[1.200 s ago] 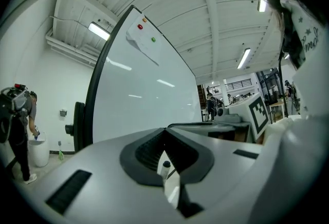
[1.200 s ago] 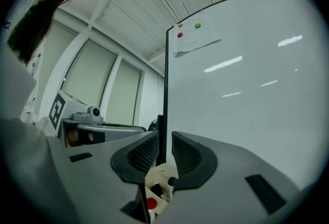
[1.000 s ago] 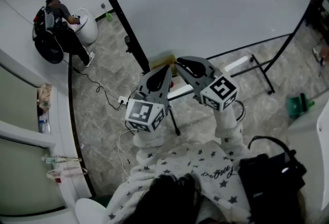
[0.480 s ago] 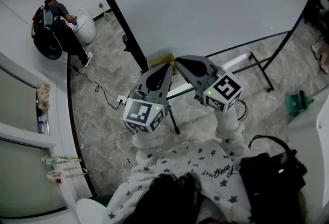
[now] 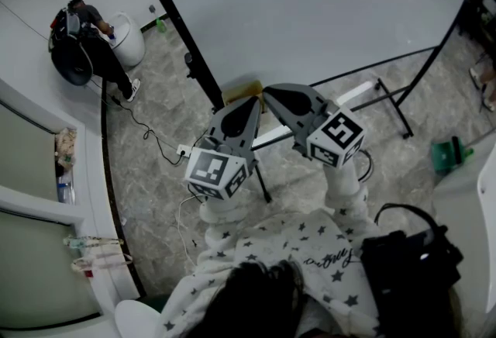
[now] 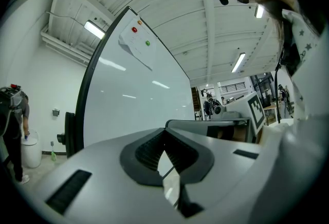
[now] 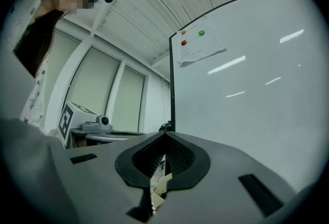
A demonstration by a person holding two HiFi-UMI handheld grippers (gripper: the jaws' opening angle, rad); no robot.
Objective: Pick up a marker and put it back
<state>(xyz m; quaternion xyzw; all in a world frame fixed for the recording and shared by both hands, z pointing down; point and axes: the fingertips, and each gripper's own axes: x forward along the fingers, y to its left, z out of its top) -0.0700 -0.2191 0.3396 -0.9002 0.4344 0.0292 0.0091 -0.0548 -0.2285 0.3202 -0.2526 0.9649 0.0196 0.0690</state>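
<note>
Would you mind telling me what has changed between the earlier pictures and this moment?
The right gripper has closed its jaws, which now meet with nothing gripped between them. Neither hand has visibly shifted. Unchanged: the left gripper is shut and empty, both are held in front of the whiteboard, and the person in the background stays at the white bin.

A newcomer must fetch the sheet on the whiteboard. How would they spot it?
Find the big black-framed whiteboard. Near its top corner hangs a white sheet, the only paper there, under a red magnet and a green magnet.
</note>
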